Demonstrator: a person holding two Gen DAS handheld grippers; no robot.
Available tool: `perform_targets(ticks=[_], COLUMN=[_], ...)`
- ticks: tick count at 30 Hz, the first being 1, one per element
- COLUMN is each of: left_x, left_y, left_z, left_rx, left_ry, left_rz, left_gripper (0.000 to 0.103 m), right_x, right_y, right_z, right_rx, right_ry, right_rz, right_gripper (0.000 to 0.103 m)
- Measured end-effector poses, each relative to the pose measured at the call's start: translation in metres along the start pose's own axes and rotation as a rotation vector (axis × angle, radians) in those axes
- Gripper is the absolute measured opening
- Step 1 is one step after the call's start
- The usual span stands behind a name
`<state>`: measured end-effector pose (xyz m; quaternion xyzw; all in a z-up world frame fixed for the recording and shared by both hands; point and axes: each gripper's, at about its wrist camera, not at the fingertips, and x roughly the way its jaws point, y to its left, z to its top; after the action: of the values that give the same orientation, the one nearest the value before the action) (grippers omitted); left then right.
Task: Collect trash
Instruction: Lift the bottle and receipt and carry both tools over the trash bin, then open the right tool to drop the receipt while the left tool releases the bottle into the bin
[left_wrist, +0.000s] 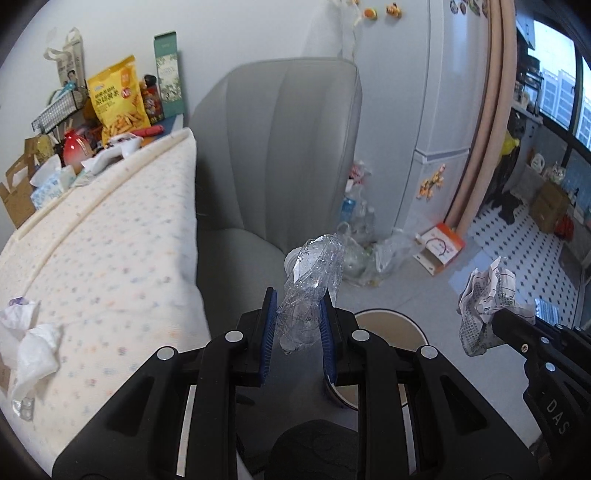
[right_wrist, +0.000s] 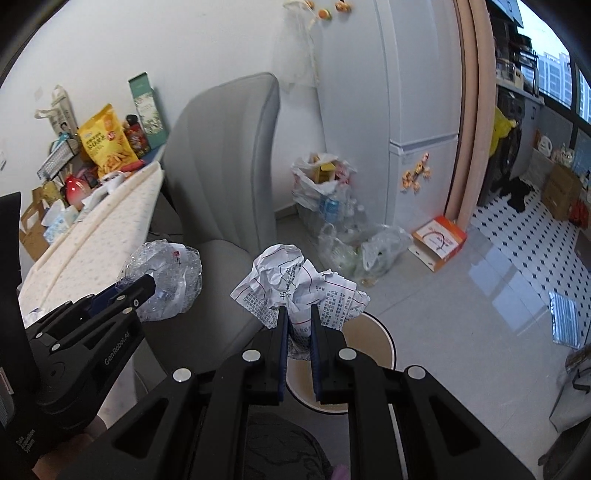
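Note:
My left gripper (left_wrist: 297, 301) is shut on a crushed clear plastic bottle (left_wrist: 314, 280), which sticks up between its blue pads. The same bottle (right_wrist: 166, 277) and left gripper (right_wrist: 142, 286) show at the left of the right wrist view. My right gripper (right_wrist: 298, 314) is shut on a crumpled printed paper (right_wrist: 295, 280); that paper (left_wrist: 487, 306) appears at the right of the left wrist view. Both grippers hang above a round white trash bin (right_wrist: 384, 343) with a tan inside, also seen as the bin (left_wrist: 388, 317) under the left fingers. White tissues (left_wrist: 33, 343) lie on the dotted tablecloth.
A grey upholstered chair (left_wrist: 273, 155) stands behind the bin, beside the cloth-covered table (left_wrist: 118, 236) with snacks and boxes at its far end. Plastic bags of bottles (right_wrist: 332, 206) and an orange carton (right_wrist: 439, 242) sit on the floor by the white fridge (right_wrist: 417, 110).

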<state>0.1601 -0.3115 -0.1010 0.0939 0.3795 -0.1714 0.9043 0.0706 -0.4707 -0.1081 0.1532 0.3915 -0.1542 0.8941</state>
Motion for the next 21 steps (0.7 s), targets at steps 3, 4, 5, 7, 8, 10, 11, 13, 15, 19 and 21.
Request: perform_targets(ticks=[3,4,5,7,8,10,11,13,15,19,21], left_x=[0.014,0.019,0.023,0.032,0.035,0.041,0.044,0.05,0.054,0.062,0.064], left_y=[-0.007,-0.009,-0.01,-0.013,-0.014,-0.018,-0.02,-0.022,-0.026,-0.028,-0.029], left_z=[0.001,0.001,0.001,0.002,0.002,0.002,0.003,0.003,0.004,0.005,0.004], left_rx=[0.012,0.015,0.017,0.024,0.027,0.034,0.038,0.043,0.048,0.052,0.052], left_ry=[0.023,0.031,0.038,0.051,0.056,0.066,0.071,0.078,0.084,0.095,0.099], left_rz=[0.002,0.001,0.001,0.002,0.003,0.005,0.007,0.006,0.007,0.006,0.005], left_gripper=[0.023,0.023,0.023,0.023,0.023,0.023,0.023,0.023,0.023,0.023,0.023], right_x=[0.014,0.018,0.021,0.029,0.032,0.038,0.04,0.042,0.043,0.052,0.058], right_y=[-0.005,-0.006,-0.007,-0.009,-0.01,-0.013,-0.014,-0.016,-0.018,-0.023,-0.025], right_z=[0.002,0.002,0.003,0.005,0.006,0.009,0.01,0.012,0.012,0.013,0.013], right_rx=[0.009,0.012,0.014,0.017,0.019,0.023,0.025,0.027,0.029,0.039,0.045], right_ry=[0.018,0.022,0.026,0.032,0.035,0.038,0.039,0.038,0.035,0.042,0.045], right_rz=[-0.004,-0.004,-0.004,-0.005,-0.005,-0.005,-0.005,-0.003,-0.006,-0.006,0.003], right_gripper=[0.011,0.011,0.011,0.011,0.011,0.011,0.011,0.011,0.012,0.014,0.024])
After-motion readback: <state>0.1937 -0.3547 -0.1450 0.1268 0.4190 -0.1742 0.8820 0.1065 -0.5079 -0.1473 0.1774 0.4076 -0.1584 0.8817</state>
